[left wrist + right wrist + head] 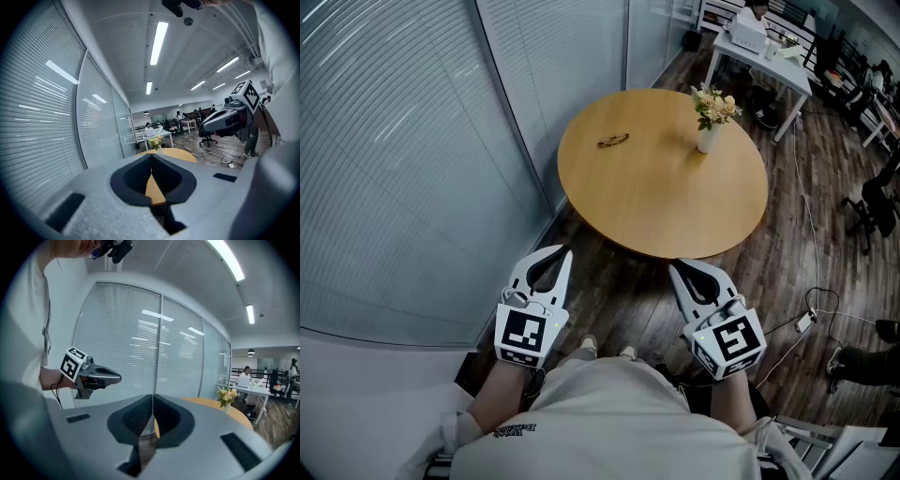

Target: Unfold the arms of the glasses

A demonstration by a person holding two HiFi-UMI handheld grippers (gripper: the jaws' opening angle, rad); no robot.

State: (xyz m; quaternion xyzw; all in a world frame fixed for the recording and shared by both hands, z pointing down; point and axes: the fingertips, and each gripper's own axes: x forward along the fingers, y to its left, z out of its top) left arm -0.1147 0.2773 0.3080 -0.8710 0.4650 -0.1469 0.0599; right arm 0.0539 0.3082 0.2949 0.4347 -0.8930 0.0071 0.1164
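Observation:
Folded dark-framed glasses (613,141) lie on the far left part of a round wooden table (666,202) in the head view. My left gripper (565,252) is held near my body, well short of the table's near edge, its jaws shut with nothing between them. My right gripper (674,266) hangs beside it, also shut and empty. In the left gripper view the tips (151,156) meet in front of the table (176,153). In the right gripper view the tips (153,396) meet too, with the left gripper (91,373) off to the side.
A white vase of flowers (711,117) stands on the table's far right. Slatted glass partitions (412,150) run along the left. White desks (759,47), office chairs (874,202) and floor cables (811,314) fill the right side. People sit at distant desks.

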